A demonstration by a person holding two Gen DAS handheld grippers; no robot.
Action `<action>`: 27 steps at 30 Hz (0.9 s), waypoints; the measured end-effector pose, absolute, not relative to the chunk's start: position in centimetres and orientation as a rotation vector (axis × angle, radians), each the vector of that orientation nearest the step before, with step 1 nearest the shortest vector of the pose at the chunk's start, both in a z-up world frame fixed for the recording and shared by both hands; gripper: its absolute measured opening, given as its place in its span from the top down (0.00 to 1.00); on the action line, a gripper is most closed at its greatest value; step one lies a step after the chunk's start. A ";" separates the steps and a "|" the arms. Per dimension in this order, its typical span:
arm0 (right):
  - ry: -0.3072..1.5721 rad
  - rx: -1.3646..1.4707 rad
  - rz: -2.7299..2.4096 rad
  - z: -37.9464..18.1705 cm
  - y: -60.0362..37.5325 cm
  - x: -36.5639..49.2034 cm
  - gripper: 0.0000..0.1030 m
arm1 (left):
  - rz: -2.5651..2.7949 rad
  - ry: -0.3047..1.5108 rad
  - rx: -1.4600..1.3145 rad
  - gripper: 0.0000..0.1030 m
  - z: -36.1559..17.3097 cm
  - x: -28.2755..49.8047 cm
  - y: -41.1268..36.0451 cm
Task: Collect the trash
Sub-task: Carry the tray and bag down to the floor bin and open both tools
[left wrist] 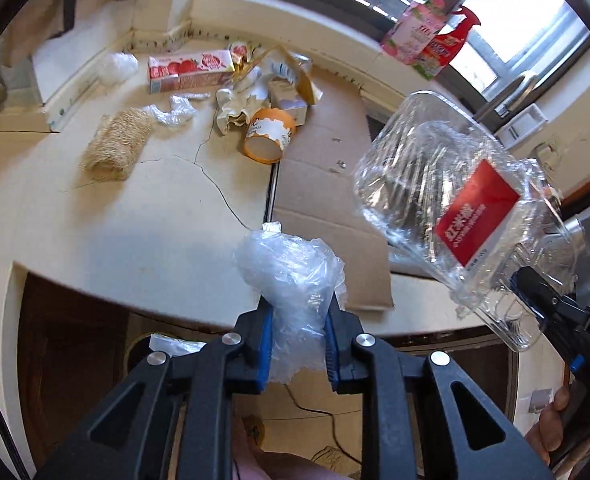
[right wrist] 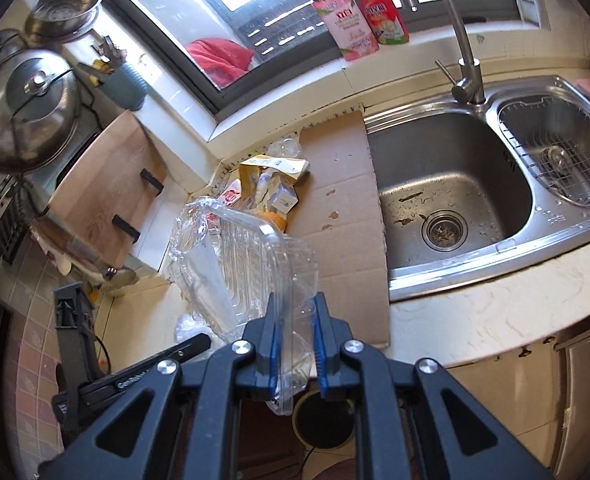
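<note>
Over a cracked cream kitchen counter (left wrist: 143,216) strewn with cartons, the left gripper (left wrist: 299,334) pinches a crumpled clear plastic wad (left wrist: 291,276), while beside the steel sink (right wrist: 451,200) the right gripper (right wrist: 295,350) clamps a clear plastic clamshell box (right wrist: 243,256), both seemingly lifted for binning.

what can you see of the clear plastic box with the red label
The clear plastic box is a thin, see-through clamshell, ribbed and crumpled, with a red label bearing white characters. It hangs tilted in the air above the counter's edge, lifted clear of the cardboard sheet. The right claw is shut on a flap at one end; nothing else touches it.
</note>
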State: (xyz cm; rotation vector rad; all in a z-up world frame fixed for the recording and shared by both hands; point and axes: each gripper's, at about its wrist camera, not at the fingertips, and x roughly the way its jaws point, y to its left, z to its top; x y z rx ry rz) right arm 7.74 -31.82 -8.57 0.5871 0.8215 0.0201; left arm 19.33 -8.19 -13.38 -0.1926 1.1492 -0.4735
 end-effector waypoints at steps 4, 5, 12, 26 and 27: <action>0.837 0.549 0.054 -8.5 -30.5 4.6 0.87 | -0.451 1.100 -0.205 0.81 -11.9 14.3 -5.6; 0.847 0.538 0.065 -8.6 -30.1 3.9 0.87 | -0.441 1.093 -0.209 0.81 -11.6 12.8 -4.8; 0.943 0.460 0.132 -11.1 -26.7 0.9 0.87 | -0.340 1.101 -0.233 0.81 -13.0 6.0 -0.4; 1.166 0.299 0.172 -19.9 -17.8 1.3 0.87 | -0.188 1.260 -0.222 0.80 -21.4 2.1 7.1; 1.182 0.294 0.160 -20.7 -17.2 1.5 0.87 | -0.188 1.277 -0.221 0.80 -22.4 2.4 7.4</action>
